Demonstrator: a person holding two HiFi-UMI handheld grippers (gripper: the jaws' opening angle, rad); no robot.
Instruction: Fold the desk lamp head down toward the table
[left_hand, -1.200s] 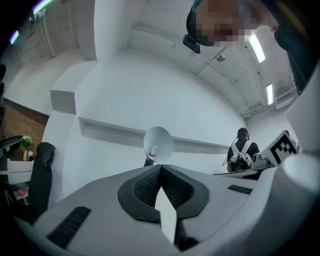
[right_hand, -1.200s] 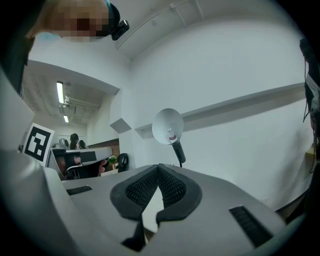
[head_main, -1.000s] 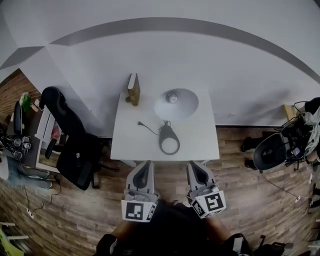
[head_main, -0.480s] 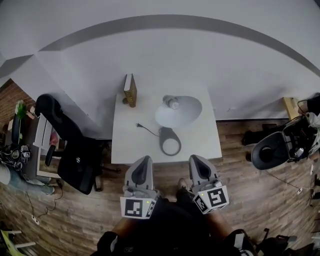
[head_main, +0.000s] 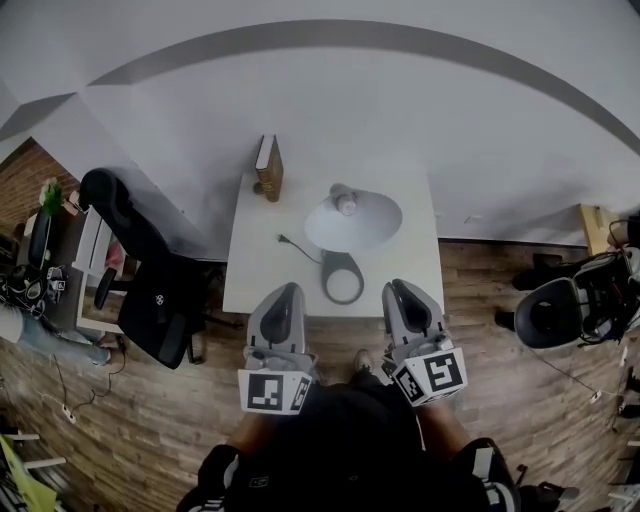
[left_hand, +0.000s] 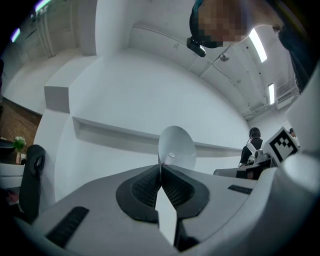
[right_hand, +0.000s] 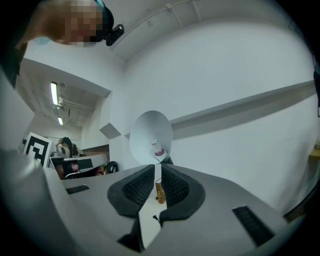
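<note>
One desk lamp (head_main: 353, 222), white shade tipped upward, bulb (head_main: 344, 200) showing

Desk lamp (head_main: 350, 240) standing on the white table (head_main: 405, 285), near its middle. The wide white conical shade (head_main: 365, 222) opens upward, not folded down, with the bulb (head_main: 345, 203) visible inside. The dark ring-shaped base (head_main: 342, 279) lies flat near the table's front edge. The black cord (head_main: 300, 250) trails toward the table's left side, its plug end lying loose.
</note>
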